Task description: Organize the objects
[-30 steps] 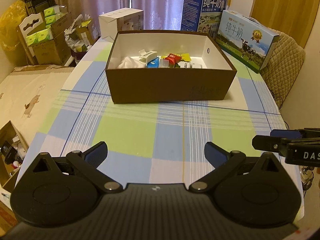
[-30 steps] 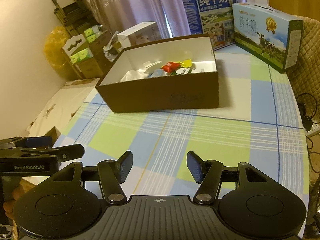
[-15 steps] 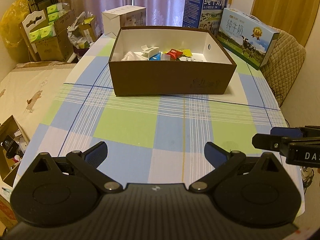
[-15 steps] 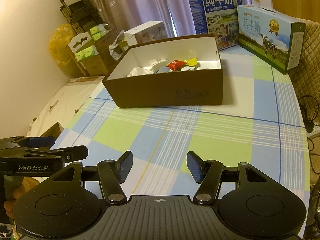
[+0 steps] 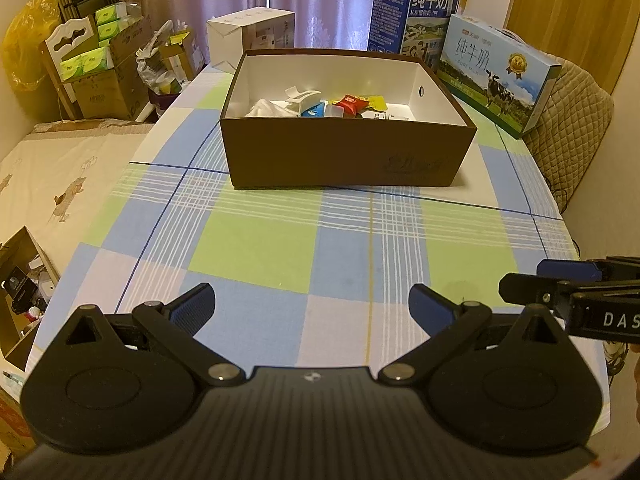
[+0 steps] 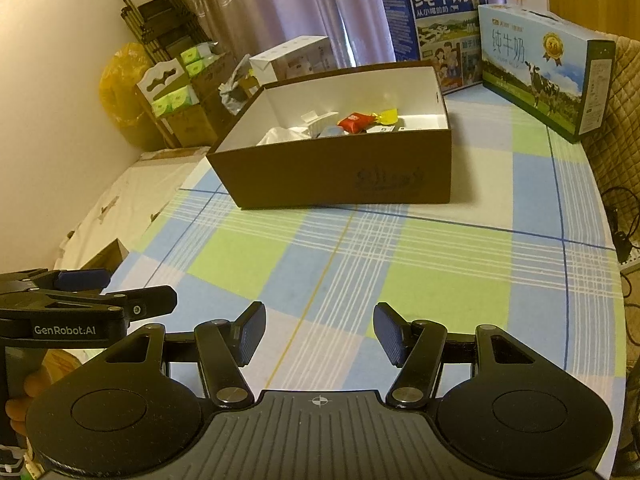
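Note:
A brown cardboard box (image 5: 348,152) (image 6: 340,172) with a white inside stands on the checked tablecloth, far ahead of both grippers. Inside lie several small things: a white clip (image 5: 302,98), a red packet (image 5: 352,103) (image 6: 356,121), a yellow wrapper (image 6: 386,116), a blue-and-white piece (image 5: 314,111) and crumpled white paper (image 5: 262,109). My left gripper (image 5: 310,308) hovers over the near end of the table, open wide and empty. My right gripper (image 6: 319,334) hangs beside it, open about halfway with nothing between its pads. Each shows at the edge of the other's view.
Two milk cartons (image 5: 494,74) (image 5: 416,10) stand at the table's far right, a white box (image 5: 252,36) at the far left. A padded chair (image 5: 576,120) is at the right; a bed (image 5: 52,176) and stacked boxes (image 5: 104,76) lie left. A hand (image 6: 24,400) holds the left gripper.
Both views have drawn back slightly from the box, which now sits a little further off and higher in frame. The jaws of both grippers have kept their width.

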Demonstrator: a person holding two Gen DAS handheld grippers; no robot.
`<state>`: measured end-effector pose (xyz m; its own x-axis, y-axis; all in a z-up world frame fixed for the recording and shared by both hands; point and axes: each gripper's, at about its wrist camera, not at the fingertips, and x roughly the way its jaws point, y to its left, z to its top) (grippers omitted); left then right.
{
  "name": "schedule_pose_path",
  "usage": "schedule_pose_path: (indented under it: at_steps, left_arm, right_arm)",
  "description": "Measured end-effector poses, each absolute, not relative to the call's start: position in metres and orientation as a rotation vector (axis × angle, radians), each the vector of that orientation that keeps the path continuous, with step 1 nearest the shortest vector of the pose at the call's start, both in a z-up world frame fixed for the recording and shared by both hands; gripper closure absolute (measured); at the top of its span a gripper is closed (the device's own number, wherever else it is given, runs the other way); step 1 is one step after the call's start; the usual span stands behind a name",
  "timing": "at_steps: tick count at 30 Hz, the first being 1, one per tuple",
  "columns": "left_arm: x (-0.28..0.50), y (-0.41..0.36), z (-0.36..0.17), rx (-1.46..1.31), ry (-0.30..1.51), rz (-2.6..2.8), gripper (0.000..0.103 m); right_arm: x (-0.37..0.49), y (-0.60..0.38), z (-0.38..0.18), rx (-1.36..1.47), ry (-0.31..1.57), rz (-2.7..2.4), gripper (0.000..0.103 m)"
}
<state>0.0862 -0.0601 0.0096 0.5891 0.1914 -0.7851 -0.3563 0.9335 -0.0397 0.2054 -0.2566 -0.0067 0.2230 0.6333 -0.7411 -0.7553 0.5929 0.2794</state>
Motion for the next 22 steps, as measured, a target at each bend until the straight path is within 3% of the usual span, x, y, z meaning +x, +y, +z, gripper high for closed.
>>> schedule_pose_path:
  at_steps: [22]
  left_arm:
    - [0.099,-0.065,0.005,-0.194,0.897,0.319,0.001]
  right_arm:
    - [0.214,-0.259,-0.012,-0.145,0.952,0.949,0.046]
